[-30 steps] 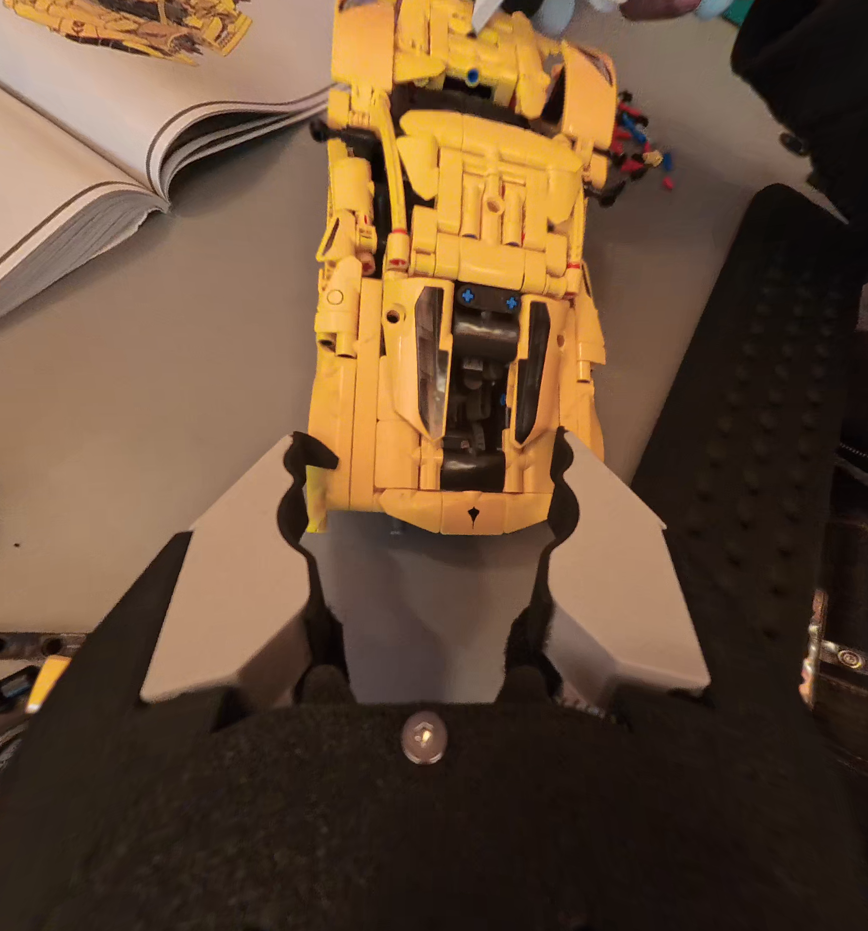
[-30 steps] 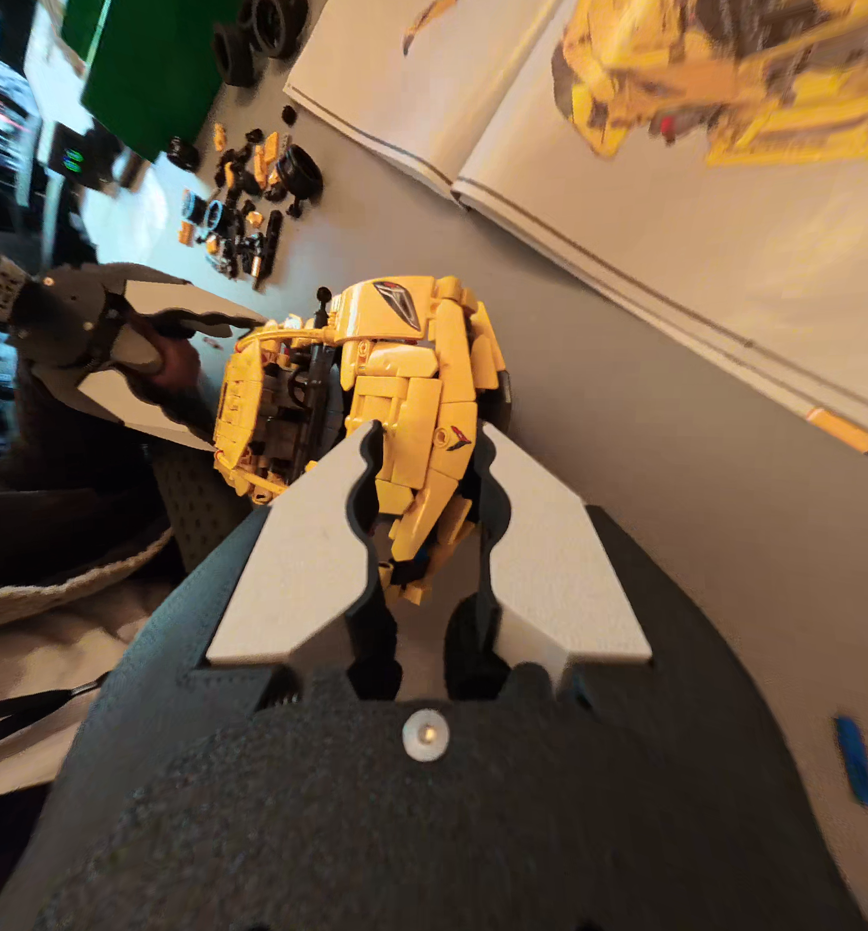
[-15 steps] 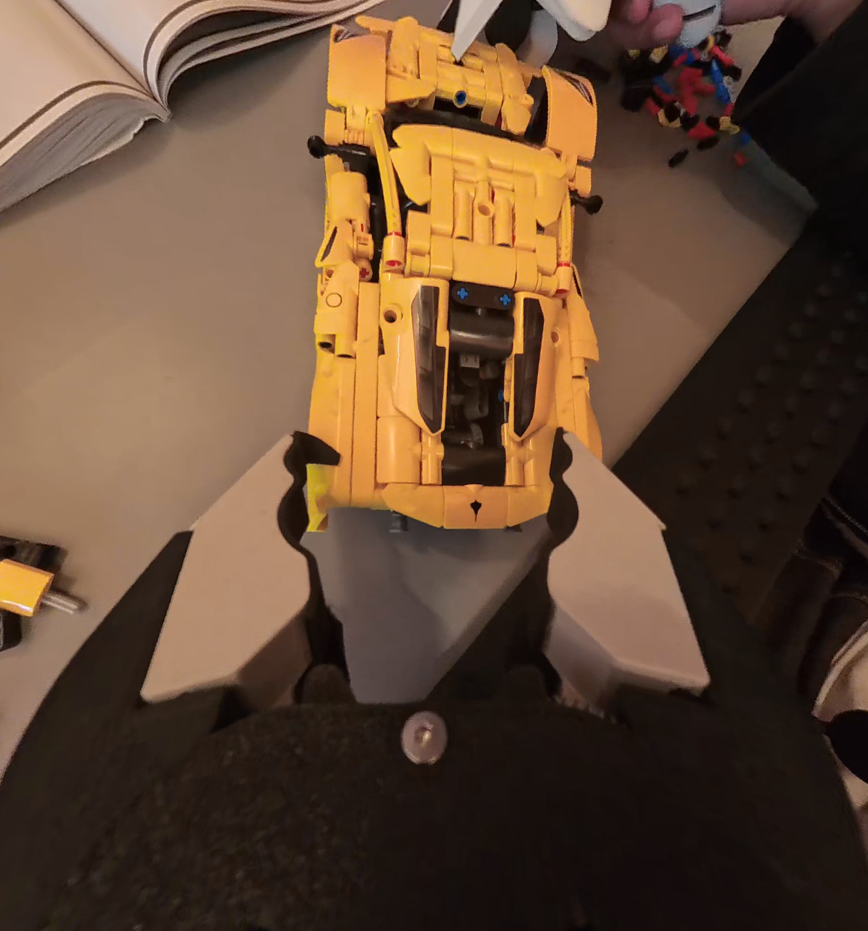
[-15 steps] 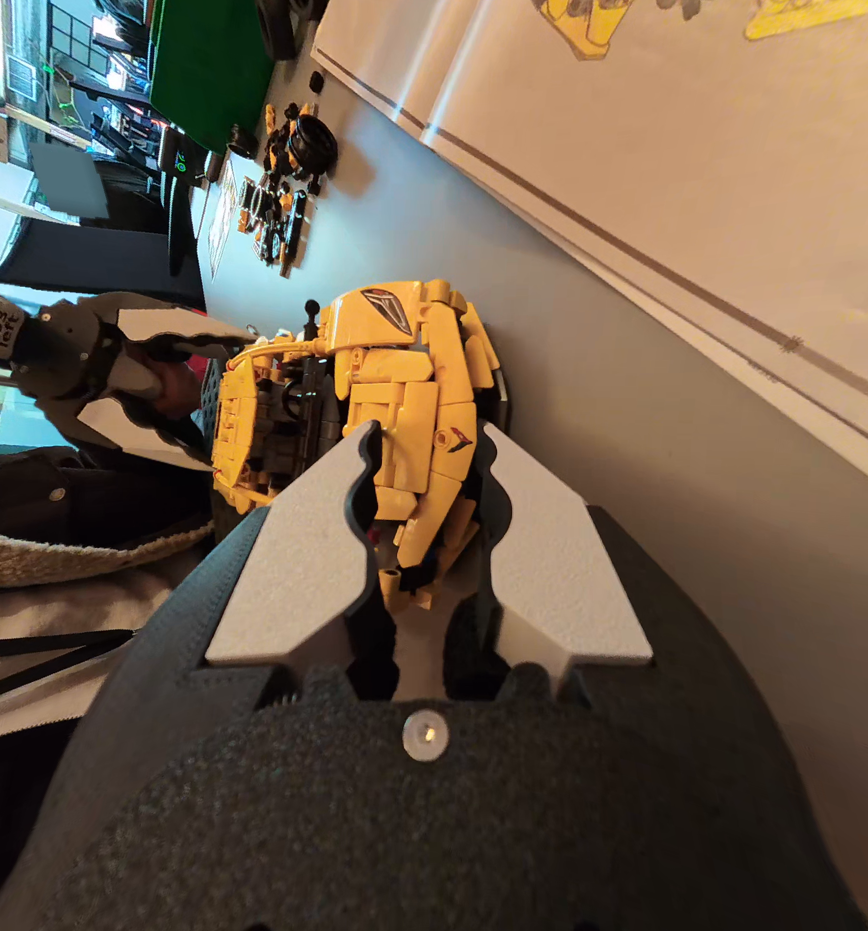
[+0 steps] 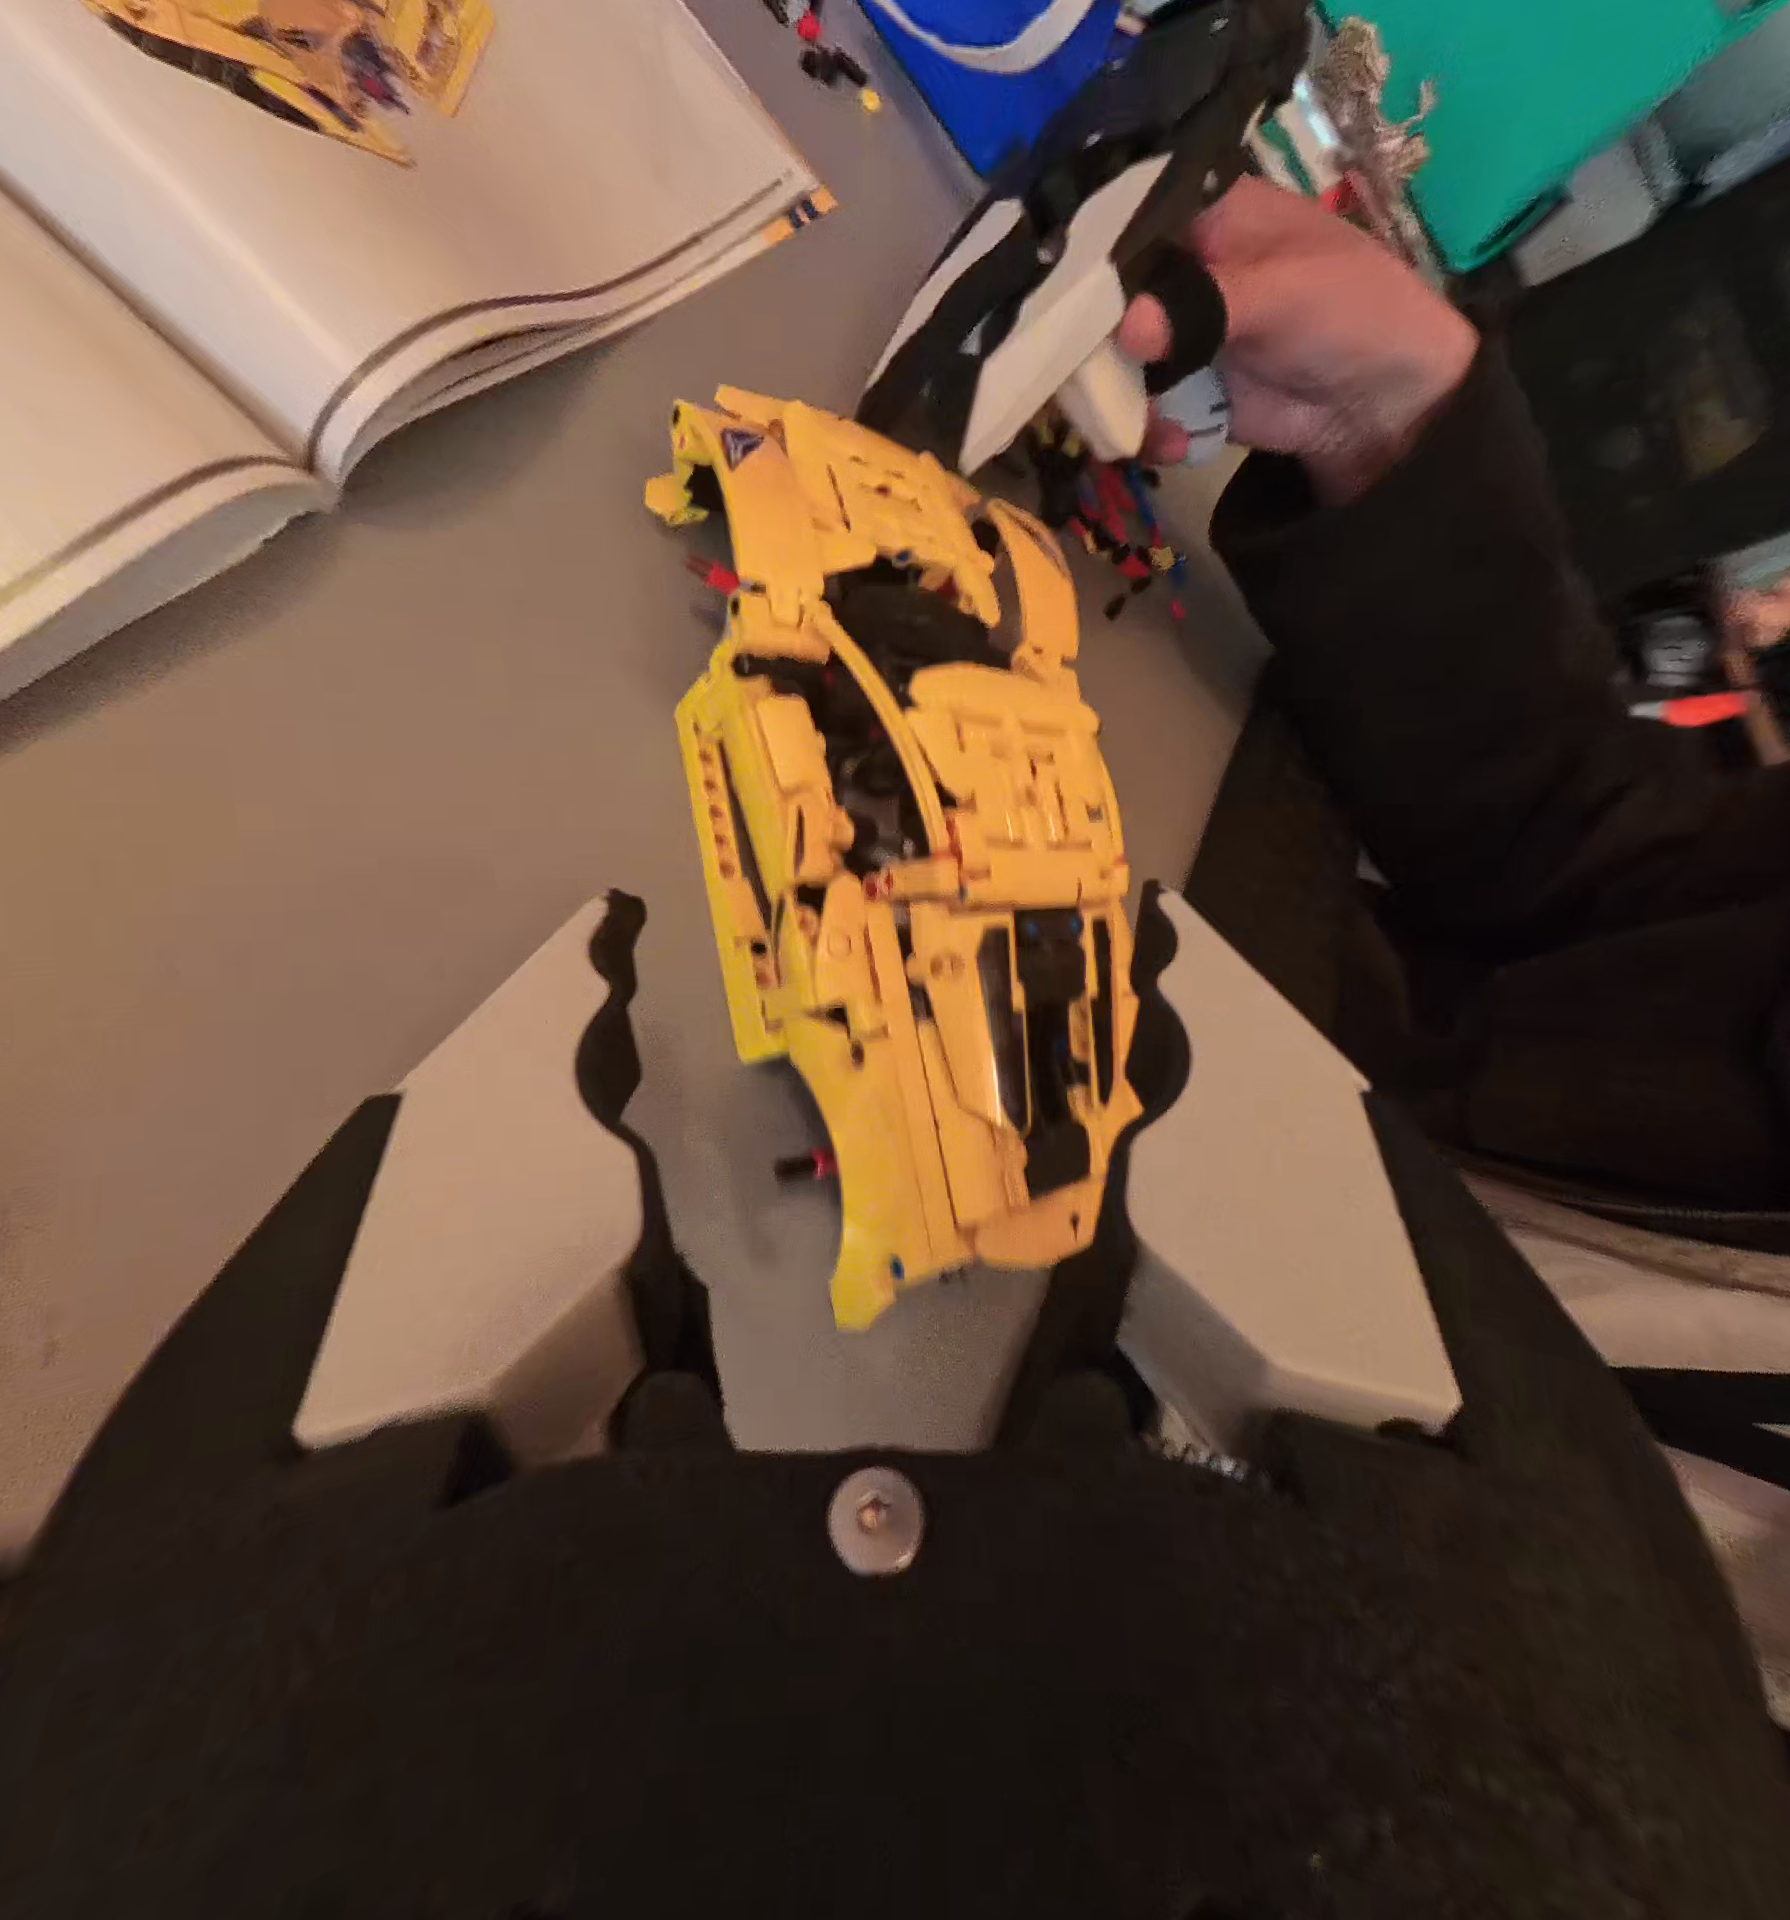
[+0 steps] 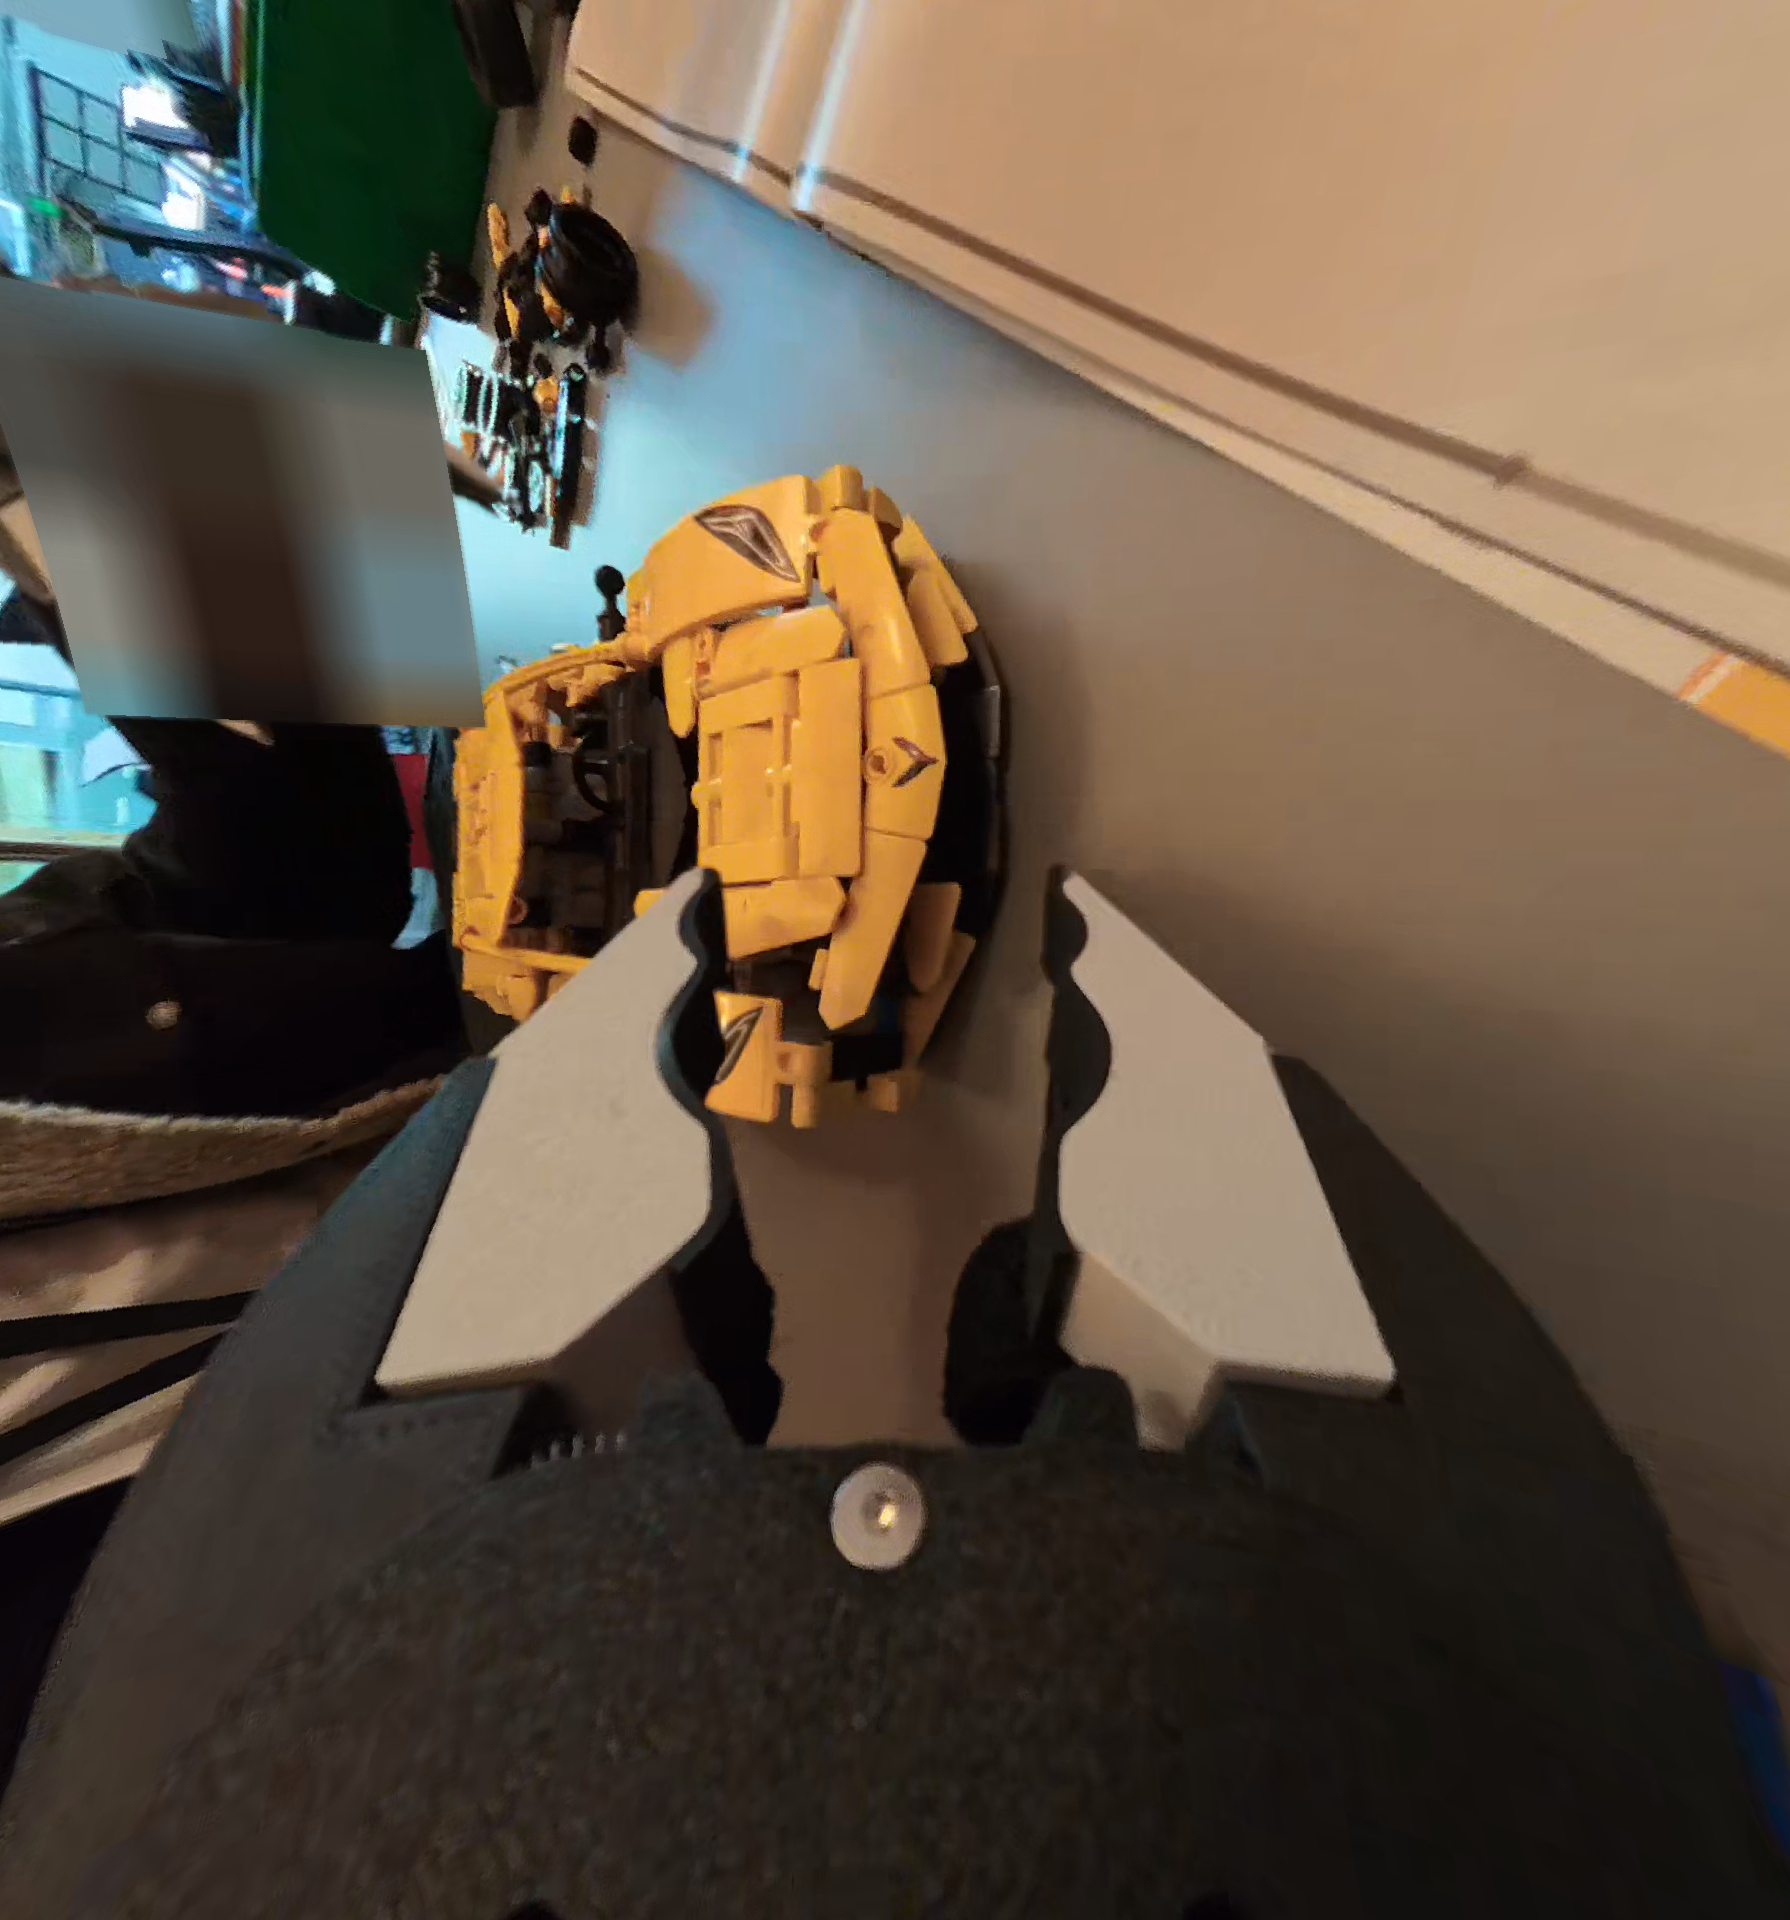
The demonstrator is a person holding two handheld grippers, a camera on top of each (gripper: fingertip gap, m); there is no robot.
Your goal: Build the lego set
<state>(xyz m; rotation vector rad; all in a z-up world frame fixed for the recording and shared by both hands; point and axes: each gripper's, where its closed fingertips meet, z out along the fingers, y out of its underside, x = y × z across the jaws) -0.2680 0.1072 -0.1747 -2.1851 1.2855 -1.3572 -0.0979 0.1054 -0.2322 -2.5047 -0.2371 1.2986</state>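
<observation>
While the yellow Lego sports car (image 5: 901, 862) lies on the grey table (image 5: 299, 831), the left gripper (image 5: 886, 909) sits over its rear end with its jaws spread wide; the car's tail lies between the two pale fingers (image 5: 496, 1174), close against the right-hand one, though whether they touch is hard to call. At the nose, the right gripper (image 6: 880, 883) has its jaws parted too, gripping nothing, its left finger crossing in front of the front bumper. In the left wrist view that gripper (image 5: 984, 343) shows at the far end, just above the bonnet, in a person's hand (image 5: 1317, 332). An open instruction book (image 5: 247, 291) lies beside the car, loose small pieces (image 5: 1109, 509) are scattered near the nose, and black tyres and parts (image 6: 558, 312) wait farther along the table.
</observation>
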